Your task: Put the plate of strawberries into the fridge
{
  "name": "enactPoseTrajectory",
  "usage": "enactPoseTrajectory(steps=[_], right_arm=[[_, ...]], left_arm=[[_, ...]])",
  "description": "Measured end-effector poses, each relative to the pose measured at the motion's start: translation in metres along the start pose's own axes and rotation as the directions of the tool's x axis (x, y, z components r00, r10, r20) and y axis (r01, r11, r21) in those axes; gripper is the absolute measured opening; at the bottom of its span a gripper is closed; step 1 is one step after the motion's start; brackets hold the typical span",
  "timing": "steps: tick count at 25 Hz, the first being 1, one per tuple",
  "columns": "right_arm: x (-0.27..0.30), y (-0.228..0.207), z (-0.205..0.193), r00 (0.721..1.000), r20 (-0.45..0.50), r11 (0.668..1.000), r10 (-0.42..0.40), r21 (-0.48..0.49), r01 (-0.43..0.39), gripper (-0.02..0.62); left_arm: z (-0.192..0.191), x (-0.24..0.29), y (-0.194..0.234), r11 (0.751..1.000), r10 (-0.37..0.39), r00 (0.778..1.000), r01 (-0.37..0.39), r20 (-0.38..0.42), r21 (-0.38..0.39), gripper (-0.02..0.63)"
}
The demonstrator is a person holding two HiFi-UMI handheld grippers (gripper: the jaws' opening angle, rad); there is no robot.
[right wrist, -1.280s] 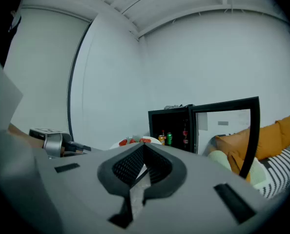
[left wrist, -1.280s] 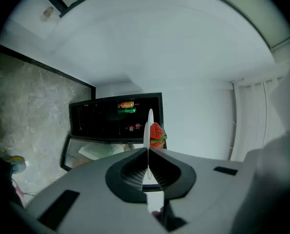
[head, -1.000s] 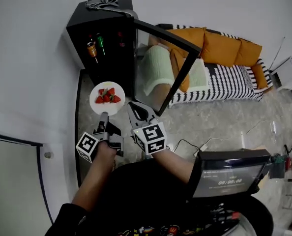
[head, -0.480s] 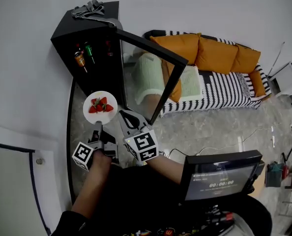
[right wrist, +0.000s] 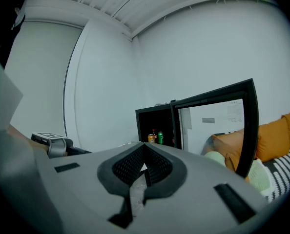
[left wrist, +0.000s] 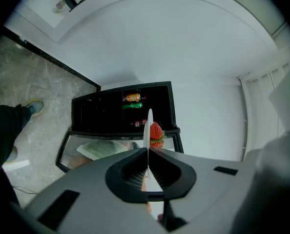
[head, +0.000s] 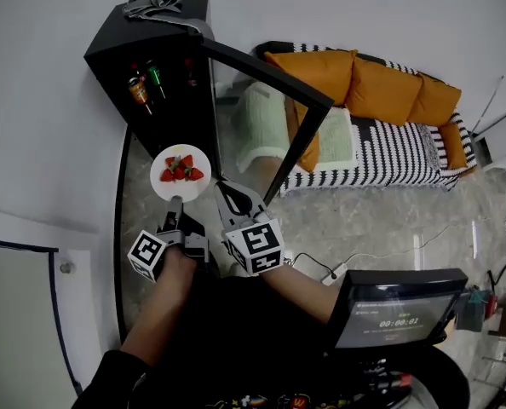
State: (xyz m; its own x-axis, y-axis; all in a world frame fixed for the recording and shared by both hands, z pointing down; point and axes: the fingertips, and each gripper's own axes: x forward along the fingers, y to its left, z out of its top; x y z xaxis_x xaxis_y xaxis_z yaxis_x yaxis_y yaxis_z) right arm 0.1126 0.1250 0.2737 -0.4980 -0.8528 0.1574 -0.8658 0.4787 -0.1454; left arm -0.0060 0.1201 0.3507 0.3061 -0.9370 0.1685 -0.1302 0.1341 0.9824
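Sofa (head: 389,126): far right, striped, with orange cushions. Not part of the task.

Fridge (head: 163,66): black, far left against the wall. Its glass door (head: 270,100) is swung wide open to the right, so the opening is clear to the person. Cans (head: 146,82) stand on an upper shelf inside. The lower interior is too dark to read.

Left gripper (head: 175,207): jaws clamped on the near rim of the plate (head: 181,177). The left gripper view shows the pads pinching the thin white edge (left wrist: 149,126). The plate is held out toward the fridge and looks roughly level from above.

Right gripper (head: 233,196): just right of the left one and apart from the plate. Its jaws are together with nothing between them, and it points at the open fridge.

Plate position: in the air just in front of the fridge opening, below the can shelf and left of the door. It is not yet inside.

Strawberries (head: 181,170): a small cluster in the middle of the plate, none near the rim.

Step in hand (judgement): the carry, in its final approach to the fridge. The door is already open and the placing is not done.

Next move (judgement): push the plate forward into the opening, keeping it level so the fruit does not roll. Choose a shelf free of cans. Set the plate flat before the left jaws release. The one-sided rim grip means a tilt is the main risk. The right gripper is free for the door.
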Motion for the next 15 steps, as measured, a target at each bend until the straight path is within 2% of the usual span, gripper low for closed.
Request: enactPoseTrajectory(steps=[8,15], right_arm=[[0.017,-0.014,-0.007,1.0,-0.006,0.999,-0.027,0.022,0.027,0.003],[0.058,-0.004,-0.006,0.999,-0.038,1.0,0.011,0.016,-0.01,0.003]], left_arm=[[0.01,0.023,0.005,1.0,0.011,1.0,-0.011,-0.017,-0.006,0.011],[0.038,0.043,0.01,0.999,0.029,1.0,-0.029,-0.013,-0.023,0.012]])
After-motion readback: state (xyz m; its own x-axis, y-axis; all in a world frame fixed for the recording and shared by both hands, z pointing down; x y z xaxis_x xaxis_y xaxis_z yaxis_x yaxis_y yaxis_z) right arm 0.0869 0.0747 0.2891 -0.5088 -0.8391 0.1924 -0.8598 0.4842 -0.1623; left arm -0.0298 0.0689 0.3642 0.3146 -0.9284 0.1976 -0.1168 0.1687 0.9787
